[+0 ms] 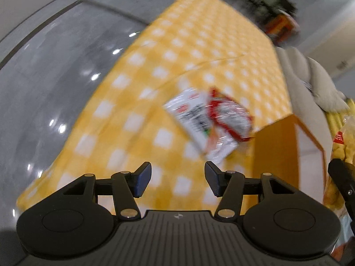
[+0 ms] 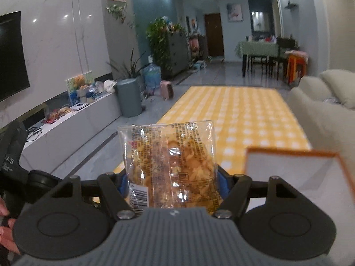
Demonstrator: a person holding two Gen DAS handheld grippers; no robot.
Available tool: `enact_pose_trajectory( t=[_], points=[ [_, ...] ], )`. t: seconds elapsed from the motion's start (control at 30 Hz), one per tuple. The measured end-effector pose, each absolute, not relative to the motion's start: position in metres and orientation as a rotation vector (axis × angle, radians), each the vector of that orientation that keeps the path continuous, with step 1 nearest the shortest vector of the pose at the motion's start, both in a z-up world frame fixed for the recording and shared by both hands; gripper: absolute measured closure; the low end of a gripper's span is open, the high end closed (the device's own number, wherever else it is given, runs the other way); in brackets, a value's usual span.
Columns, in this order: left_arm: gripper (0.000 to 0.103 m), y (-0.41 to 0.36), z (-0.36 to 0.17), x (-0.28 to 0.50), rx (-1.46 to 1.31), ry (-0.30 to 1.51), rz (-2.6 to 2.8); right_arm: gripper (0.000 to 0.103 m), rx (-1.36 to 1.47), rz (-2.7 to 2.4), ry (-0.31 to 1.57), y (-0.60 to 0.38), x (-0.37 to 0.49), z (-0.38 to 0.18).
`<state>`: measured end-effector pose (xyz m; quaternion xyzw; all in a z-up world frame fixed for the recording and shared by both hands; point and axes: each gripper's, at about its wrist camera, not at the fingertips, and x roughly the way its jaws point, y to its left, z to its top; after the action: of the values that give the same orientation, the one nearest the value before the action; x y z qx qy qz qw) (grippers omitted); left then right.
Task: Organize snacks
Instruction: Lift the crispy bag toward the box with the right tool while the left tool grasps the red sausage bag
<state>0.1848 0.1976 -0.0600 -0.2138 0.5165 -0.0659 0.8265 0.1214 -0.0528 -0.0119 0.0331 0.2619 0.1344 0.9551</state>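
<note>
Snack bag (image 2: pixel 170 166) between right tongs (image 2: pixel 172 184)

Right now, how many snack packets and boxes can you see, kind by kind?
Snack packets: 3 (clear bag in the right gripper, white packet and red packet overlapping on the tablecloth)
Boxes: 1 (orange box)
Total: 4

Home living room: wall TV (image 2: pixel 11 55), sofa (image 2: pixel 328 102), potted plants (image 2: pixel 159 37), dining table (image 2: pixel 257 48) behind.
</note>
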Motion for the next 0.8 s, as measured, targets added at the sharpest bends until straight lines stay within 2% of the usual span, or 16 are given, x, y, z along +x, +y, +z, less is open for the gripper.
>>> enact_pose_trajectory(
  t=[0.2, 0.4, 0.53, 0.8],
  points=[
    [0.023, 0.134, -0.033, 0.211, 0.056, 0.934, -0.287, 0.033, 0.022, 0.185, 0.510, -0.107, 0.118, -0.001],
    [0.013, 0.084, -0.046, 0.237, 0.439, 0.867, -0.559, 0.033, 0.130, 0.101, 0.549, -0.153, 0.130, -0.017],
    [0.013, 0.062, -0.068, 0.253, 0.575, 0.863, -0.705, 0.033, 0.189, 0.076, 0.571, -0.166, 0.139, -0.030],
    [0.013, 0.039, -0.093, 0.297, 0.615, 0.916, -0.858, 0.033, 0.248, 0.068, 0.612, -0.178, 0.153, -0.046]
  ],
)
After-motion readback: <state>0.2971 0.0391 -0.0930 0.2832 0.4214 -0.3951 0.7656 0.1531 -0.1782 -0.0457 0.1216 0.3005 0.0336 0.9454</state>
